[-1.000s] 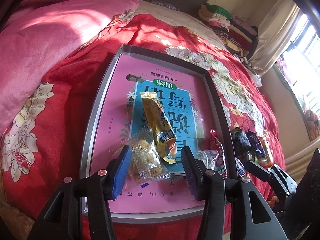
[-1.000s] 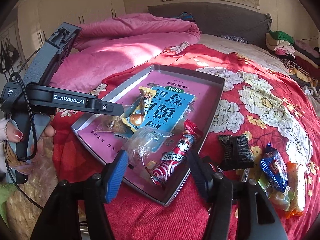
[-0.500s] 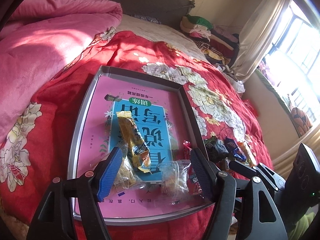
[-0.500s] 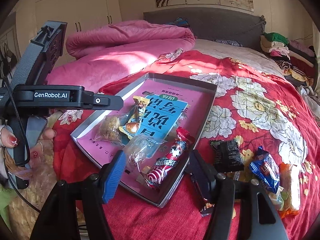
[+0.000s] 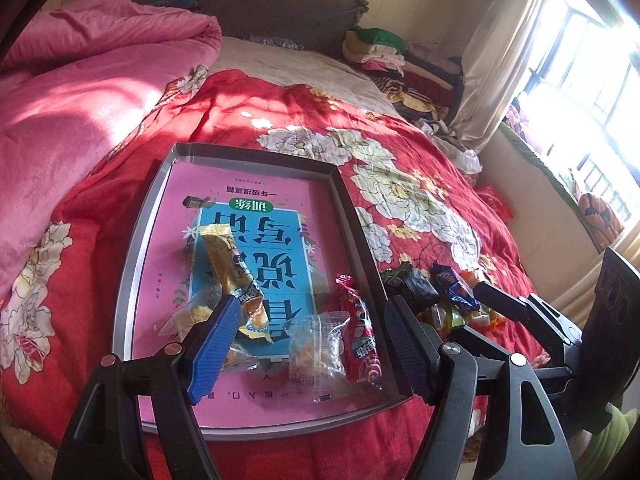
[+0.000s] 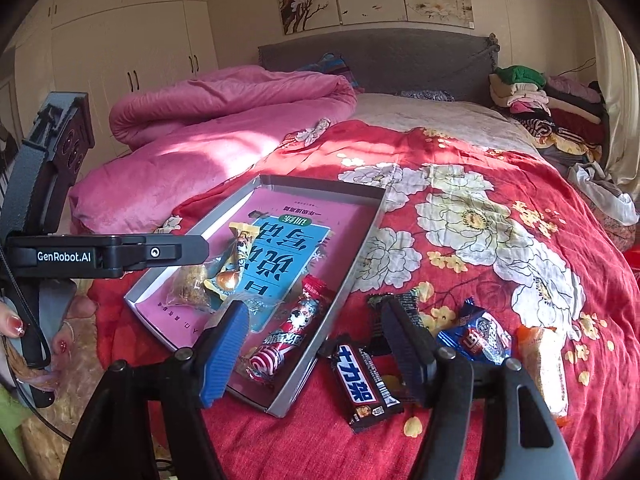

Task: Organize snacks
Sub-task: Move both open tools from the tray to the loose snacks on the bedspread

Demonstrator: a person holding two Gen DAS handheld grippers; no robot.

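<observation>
A grey tray (image 5: pixel 132 256) (image 6: pixel 360 248) with a pink and blue book lining it lies on the red flowered bedspread. In it lie a yellow wrapped snack (image 5: pixel 228 264) (image 6: pixel 236 260), two clear cracker packets (image 5: pixel 316 352) (image 5: pixel 188 314) and a red sausage stick (image 5: pixel 360 340) (image 6: pixel 288 336). Beside the tray lie a black chocolate bar (image 6: pixel 362 384), a dark packet (image 5: pixel 412 284), a blue packet (image 6: pixel 476 334) and an orange packet (image 6: pixel 544 364). My left gripper (image 5: pixel 310 346) is open and empty above the tray's near end. My right gripper (image 6: pixel 316 354) is open and empty over the tray's corner and the chocolate bar.
A pink quilt (image 5: pixel 80 100) (image 6: pixel 224 120) is bunched on the left of the bed. Folded clothes (image 5: pixel 392 60) (image 6: pixel 540 100) are piled at the far right by the grey headboard. A window and curtain (image 5: pixel 500 52) are on the right. White wardrobes (image 6: pixel 128 48) stand beyond the bed.
Both grippers have pulled back and up from the tray, open. The clear packet and red sausage stick now lie in the tray, and the black chocolate bar has come into the right wrist view.
</observation>
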